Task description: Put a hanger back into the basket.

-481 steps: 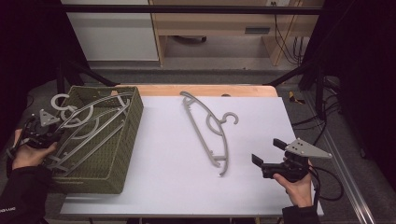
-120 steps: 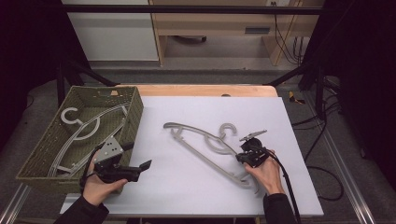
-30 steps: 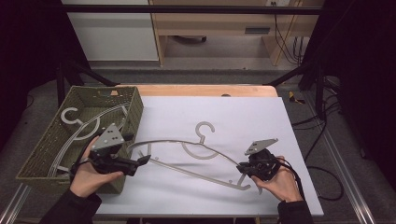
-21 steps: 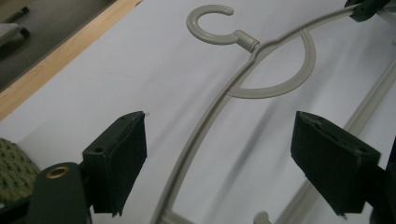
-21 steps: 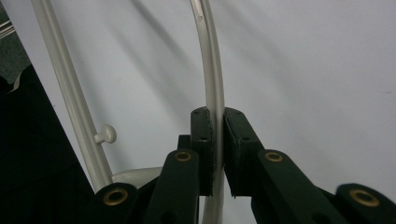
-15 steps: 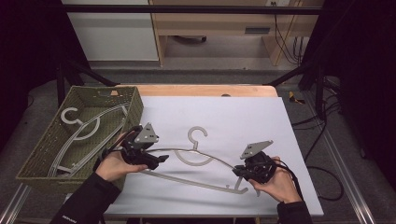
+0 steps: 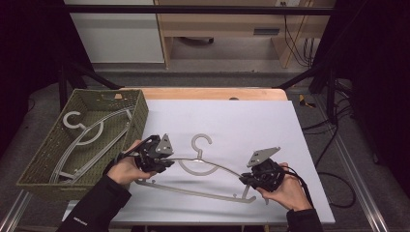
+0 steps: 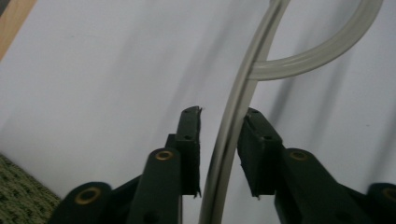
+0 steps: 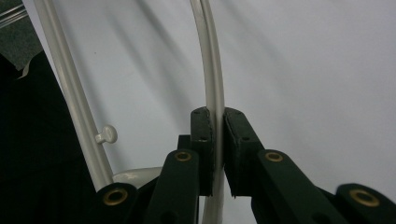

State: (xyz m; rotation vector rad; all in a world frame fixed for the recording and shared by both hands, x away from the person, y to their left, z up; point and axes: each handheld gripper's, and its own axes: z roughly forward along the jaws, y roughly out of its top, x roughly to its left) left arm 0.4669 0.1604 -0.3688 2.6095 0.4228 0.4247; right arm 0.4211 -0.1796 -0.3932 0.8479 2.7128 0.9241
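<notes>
In the high view, halfway at a guess: finds one other hanger [image 7: 87, 137] already lying inside the green basket [image 7: 140, 116] at the table's [image 7: 251, 121] left edge, and the hanger [image 7: 193, 190] in hand not yet there, flat on the white top just right of the basket, hook pointing away. Catches it at both ends: left gripper [image 7: 169, 162] at the tip of its left shoulder, right gripper [image 7: 244, 178] on its right shoulder. Probably left to do: finish the left grip, lift with both, carry across to the basket, set down beside the other hanger. In the left gripper view, settles what the high view leaves too small to read: left gripper [image 8: 222, 126] narrow but not yet biting, jaws just been closing, hanger [image 8: 243, 84] standing between the pads, seemingly against one and with a slim gap to the other; also catches a corner of basket [image 8: 18, 196] weave low at the side. In the right gripper view, shows the right gripper [image 9: 215, 116] clamped tight on the curved shoulder of the hanger [image 9: 208, 56], no gap on either side, plus the straight lower bar [image 9: 65, 84] with its small peg [image 9: 106, 134], a detail lost from above.
</notes>
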